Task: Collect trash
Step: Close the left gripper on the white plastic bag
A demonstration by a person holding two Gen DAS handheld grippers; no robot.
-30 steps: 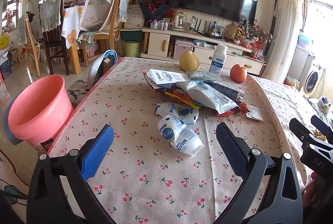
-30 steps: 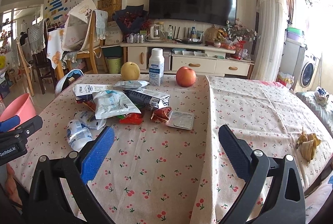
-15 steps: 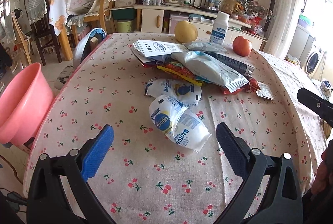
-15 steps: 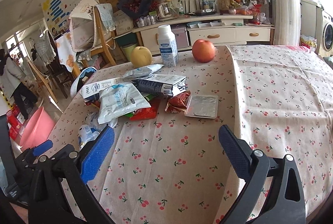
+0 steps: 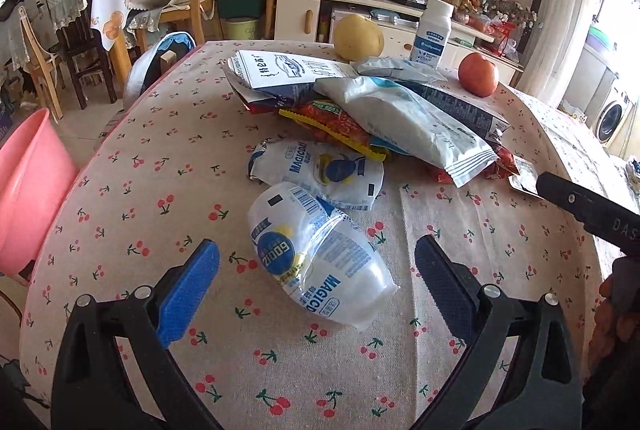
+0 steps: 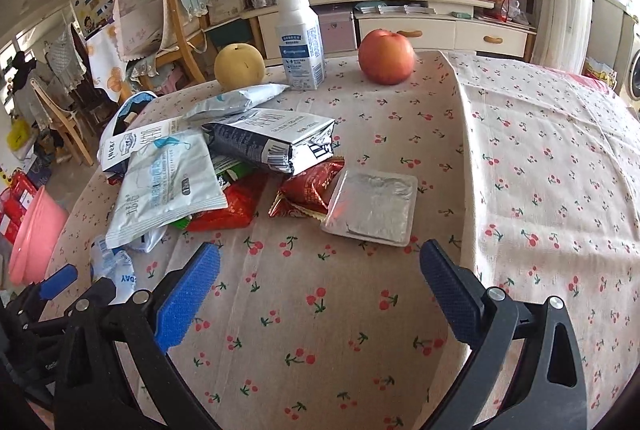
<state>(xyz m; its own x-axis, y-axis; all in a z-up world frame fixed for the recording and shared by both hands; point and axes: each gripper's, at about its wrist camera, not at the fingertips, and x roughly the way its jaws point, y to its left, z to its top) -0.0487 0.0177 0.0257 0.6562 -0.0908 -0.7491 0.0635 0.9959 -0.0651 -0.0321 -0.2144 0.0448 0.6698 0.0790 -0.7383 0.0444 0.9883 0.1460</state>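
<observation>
A pile of trash lies on the cherry-print tablecloth [image 5: 120, 190]. My left gripper [image 5: 316, 278] is open, its blue pads on either side of a crumpled white-and-blue plastic wrapper [image 5: 320, 258], not touching it. A second such wrapper [image 5: 320, 170] lies just behind. Further back lie a white pouch [image 5: 404, 122], red snack bags [image 5: 336, 122] and a flattened milk carton [image 5: 280, 70]. My right gripper [image 6: 320, 282] is open and empty, just short of a silver foil tray [image 6: 372, 206] and a red wrapper [image 6: 308, 186]. The pile shows in the right view [image 6: 168, 182].
A pink bucket [image 5: 24, 190] stands on the floor left of the table, also seen in the right view [image 6: 32, 230]. A yellow pear [image 6: 239, 66], a white bottle [image 6: 300, 42] and a red apple [image 6: 386, 56] stand at the table's far edge. Chairs stand beyond the table at the left.
Both grippers have moved forward and lower toward the table. The left now brackets the nearest wrapper; the right has come close to the foil tray. Both stay open.
</observation>
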